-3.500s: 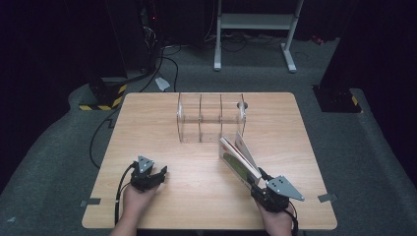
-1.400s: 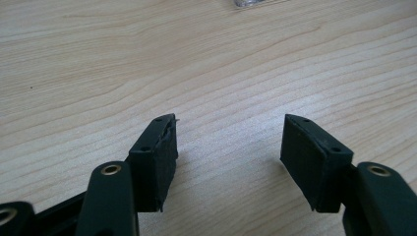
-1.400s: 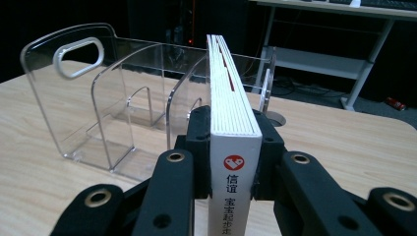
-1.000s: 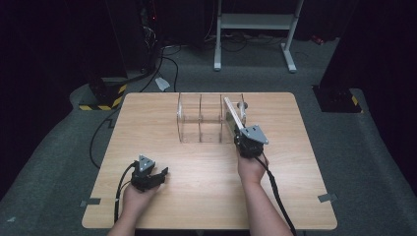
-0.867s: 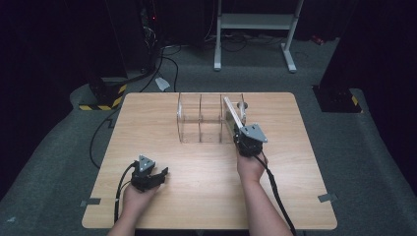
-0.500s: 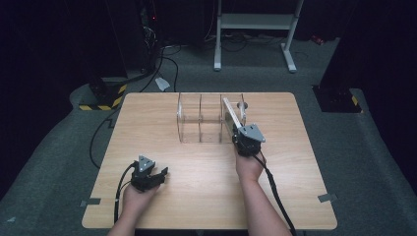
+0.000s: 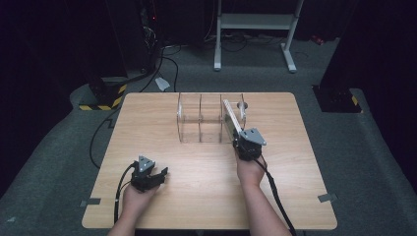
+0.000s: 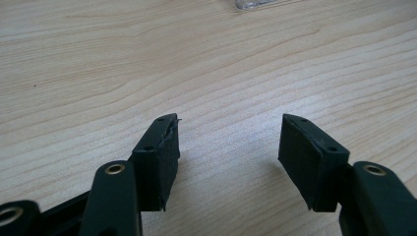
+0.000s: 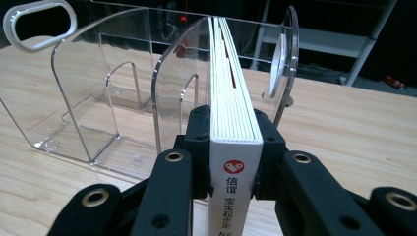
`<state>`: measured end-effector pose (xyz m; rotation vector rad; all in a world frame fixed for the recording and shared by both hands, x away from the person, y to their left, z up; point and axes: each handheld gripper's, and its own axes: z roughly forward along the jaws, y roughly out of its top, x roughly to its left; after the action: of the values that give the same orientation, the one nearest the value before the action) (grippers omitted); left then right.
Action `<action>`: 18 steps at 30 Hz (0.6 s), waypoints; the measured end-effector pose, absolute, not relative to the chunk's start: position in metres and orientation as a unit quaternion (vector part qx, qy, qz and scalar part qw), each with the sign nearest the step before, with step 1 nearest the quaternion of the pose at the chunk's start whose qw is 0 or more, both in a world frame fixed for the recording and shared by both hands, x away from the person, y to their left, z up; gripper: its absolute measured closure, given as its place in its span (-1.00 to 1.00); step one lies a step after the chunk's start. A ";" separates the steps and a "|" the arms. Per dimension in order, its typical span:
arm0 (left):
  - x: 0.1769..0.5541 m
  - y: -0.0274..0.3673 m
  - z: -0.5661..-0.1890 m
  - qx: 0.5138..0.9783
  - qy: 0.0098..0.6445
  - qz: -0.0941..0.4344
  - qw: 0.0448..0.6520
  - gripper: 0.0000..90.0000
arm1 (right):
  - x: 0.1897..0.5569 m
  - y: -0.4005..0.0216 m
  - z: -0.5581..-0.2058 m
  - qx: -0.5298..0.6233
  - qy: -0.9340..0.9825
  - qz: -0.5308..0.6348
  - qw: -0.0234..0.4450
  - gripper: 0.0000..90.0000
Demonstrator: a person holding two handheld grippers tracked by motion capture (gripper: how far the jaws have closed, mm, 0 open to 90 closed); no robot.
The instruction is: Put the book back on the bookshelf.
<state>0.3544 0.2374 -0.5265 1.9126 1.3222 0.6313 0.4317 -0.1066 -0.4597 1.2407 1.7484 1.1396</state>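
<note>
Sliding one book [image 9: 235, 147] into the rightmost slot of the clear acrylic rack [image 7: 202, 118], between the last divider and the end wall. Right gripper [image 9: 231, 147] clenching the book by its spine end, pads pressing on both covers, white page edges running away into the slot. Judging the insertion as well under way but not finished: most of the book lying inside the rack, spine end still jutting out toward the person, grip not yet let go. Remaining, by this reading: pushing the book fully home, standing it upright, then releasing. Left gripper [image 8: 228, 157] resting idle near the front left of the wooden table [image 7: 147, 132], jaws parted with nothing but bare wood between them. Counting: one book, one rack with three compartments, two of them standing empty, two grippers, one table.
</note>
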 end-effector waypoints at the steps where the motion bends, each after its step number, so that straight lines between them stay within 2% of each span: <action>1: 0.354 0.238 -0.526 0.742 0.511 0.245 0.358 -0.09 | 0.432 -0.107 -0.460 0.480 0.675 0.439 0.348 0.65; 9: 0.354 0.238 -0.526 0.742 0.512 0.244 0.358 -0.09 | 0.429 -0.109 -0.461 0.485 0.684 0.428 0.337 0.61; 14: 0.355 0.238 -0.526 0.742 0.511 0.244 0.358 -0.09 | 0.430 -0.111 -0.458 0.487 0.686 0.432 0.326 0.52; 18: 0.355 0.238 -0.526 0.742 0.511 0.244 0.359 -0.09 | 0.436 -0.112 -0.455 0.495 0.693 0.418 0.316 0.56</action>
<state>0.3546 0.2380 -0.5264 1.9136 1.3193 0.6287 0.4361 -0.1118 -0.4551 1.3043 1.8266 1.1001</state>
